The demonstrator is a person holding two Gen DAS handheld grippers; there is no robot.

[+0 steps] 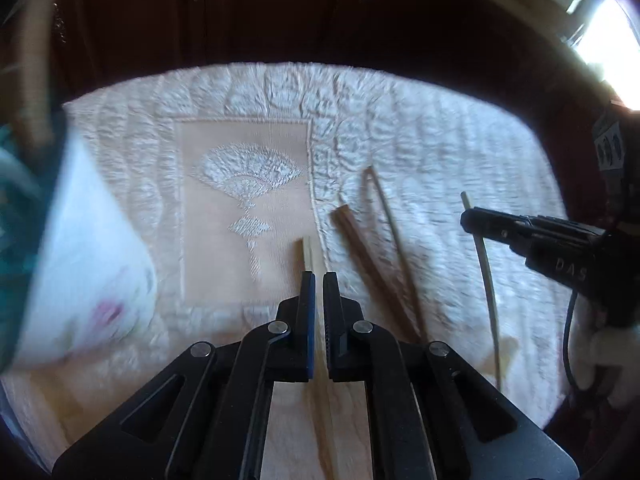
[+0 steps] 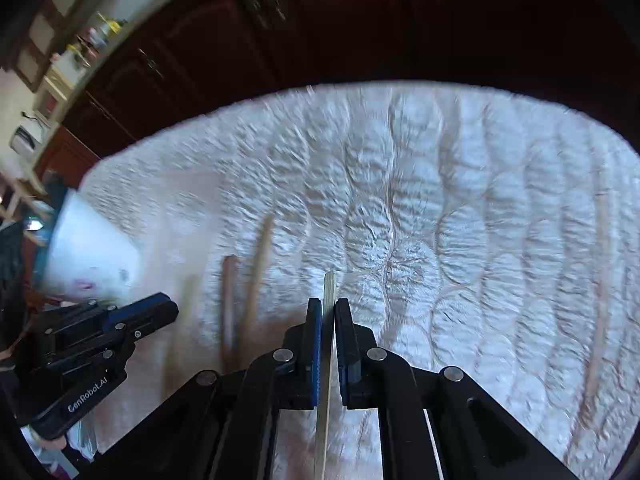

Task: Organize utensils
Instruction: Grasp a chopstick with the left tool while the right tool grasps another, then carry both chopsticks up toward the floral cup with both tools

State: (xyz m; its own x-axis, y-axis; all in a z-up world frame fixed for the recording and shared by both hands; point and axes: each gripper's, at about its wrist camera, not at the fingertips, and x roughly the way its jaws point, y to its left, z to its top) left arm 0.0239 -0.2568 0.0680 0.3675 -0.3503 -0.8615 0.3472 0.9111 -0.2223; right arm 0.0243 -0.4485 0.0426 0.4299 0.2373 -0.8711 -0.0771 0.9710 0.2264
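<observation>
Closest in each wrist view, a hand-held gripper is clamped on a thin pale chopstick. The left hand-held gripper (image 1: 319, 280) has its jaws drawn almost together, with a light chopstick (image 1: 307, 254) pinched between them, its tip poking out past the fingertips over the table cover. The right hand-held gripper (image 2: 328, 306) is likewise nearly closed on another pale chopstick (image 2: 329, 286), which runs down between the pads and out below them; in the left wrist view that same stick shows as a long, curved-looking pale line.

Just beyond the left hand-held gripper, between the two tools, a brown chopstick pair (image 1: 360, 256) lies on the white quilted cloth (image 1: 420, 140) that covers the table, with a thinner light stick (image 1: 386, 208) beside it, the two meeting near their far tips.

Off to the left stands a white cup (image 1: 88, 248) with a faint pink motif, blurred. Further out, an embroidered fan panel (image 1: 244, 184) sits in the cloth. Beyond the cloth's far edge are dark wooden cabinets (image 1: 240, 12).
</observation>
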